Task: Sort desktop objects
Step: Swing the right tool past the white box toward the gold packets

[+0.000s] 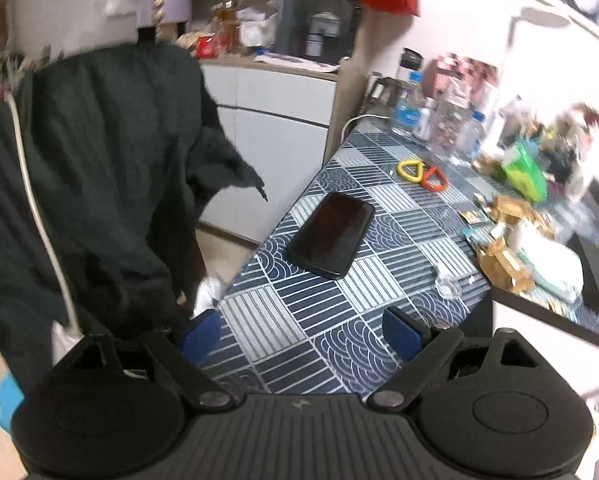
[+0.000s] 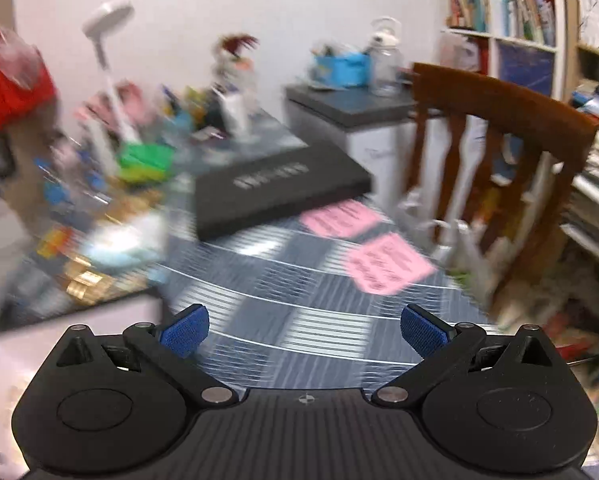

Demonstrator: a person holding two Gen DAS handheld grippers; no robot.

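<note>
In the left wrist view a black phone (image 1: pixel 331 234) lies face up on the blue patterned tablecloth (image 1: pixel 299 320), ahead of my left gripper (image 1: pixel 301 334), which is open and empty above the table's near end. Beyond the phone lie a yellow triangular ring (image 1: pixel 410 170) and an orange one (image 1: pixel 433 178). Gold wrappers (image 1: pixel 503 260) and a pale packet (image 1: pixel 547 264) sit at the right. In the blurred right wrist view my right gripper (image 2: pixel 305 330) is open over the cloth, with two pink notes (image 2: pixel 387 264) and a black flat box (image 2: pixel 275 188) ahead.
A dark garment (image 1: pixel 99 176) hangs at the left beside the table edge. Bottles and jars (image 1: pixel 439 116) crowd the far end, with a green bag (image 1: pixel 525 170). A wooden chair (image 2: pixel 495 152) stands right of the table, bookshelves (image 2: pixel 511 20) behind it. Clutter (image 2: pixel 139 152) fills the table's left side.
</note>
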